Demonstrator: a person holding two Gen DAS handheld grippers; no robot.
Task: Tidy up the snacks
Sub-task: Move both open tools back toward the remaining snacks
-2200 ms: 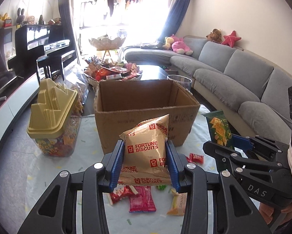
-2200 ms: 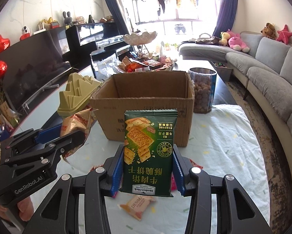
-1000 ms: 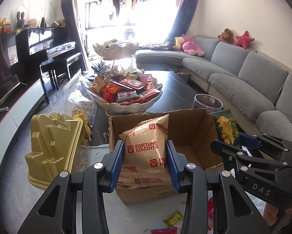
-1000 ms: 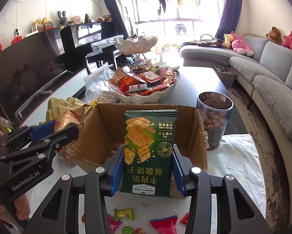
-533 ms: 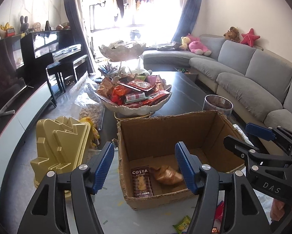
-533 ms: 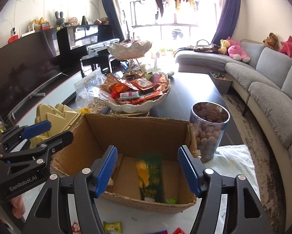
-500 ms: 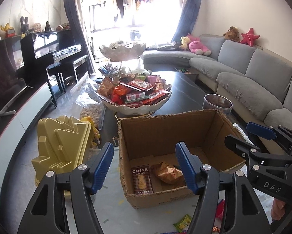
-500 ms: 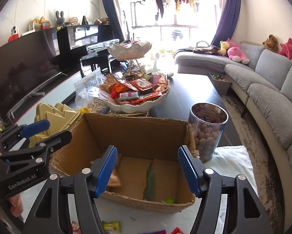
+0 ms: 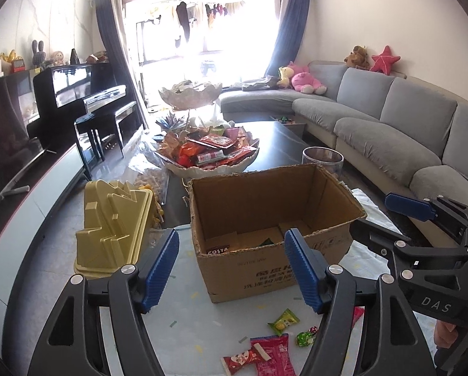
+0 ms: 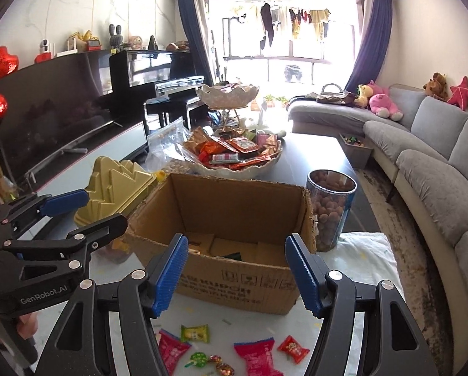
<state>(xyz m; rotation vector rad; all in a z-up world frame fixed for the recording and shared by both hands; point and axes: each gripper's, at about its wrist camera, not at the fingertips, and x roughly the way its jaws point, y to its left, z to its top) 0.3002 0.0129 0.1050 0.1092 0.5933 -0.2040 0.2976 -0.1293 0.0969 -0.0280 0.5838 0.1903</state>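
Observation:
An open cardboard box (image 9: 299, 279) stands on the white cloth; it also shows in the right wrist view (image 10: 234, 285). Inside lie a Costa packet (image 9: 218, 249), a dark green packet (image 9: 266, 242) and other snacks, mostly hidden by the front wall. My left gripper (image 9: 232, 266) is open and empty, in front of the box. My right gripper (image 10: 237, 271) is open and empty, in front of the box too. Small loose snacks lie on the cloth: red packets (image 9: 265, 355), a green candy (image 9: 284, 318), pink packets (image 10: 255, 355).
A gold house-shaped lidded jar (image 9: 115, 228) stands left of the box. A clear jar of nuts (image 10: 331, 210) stands to its right. A tiered white bowl of snacks (image 10: 234, 153) is behind. A grey sofa (image 9: 390, 131) runs along the right.
Both grippers opened and let their packets fall into the box, the Fortune biscuits from the left and the green cracker pack from the right. Both then drew back and down from the box.

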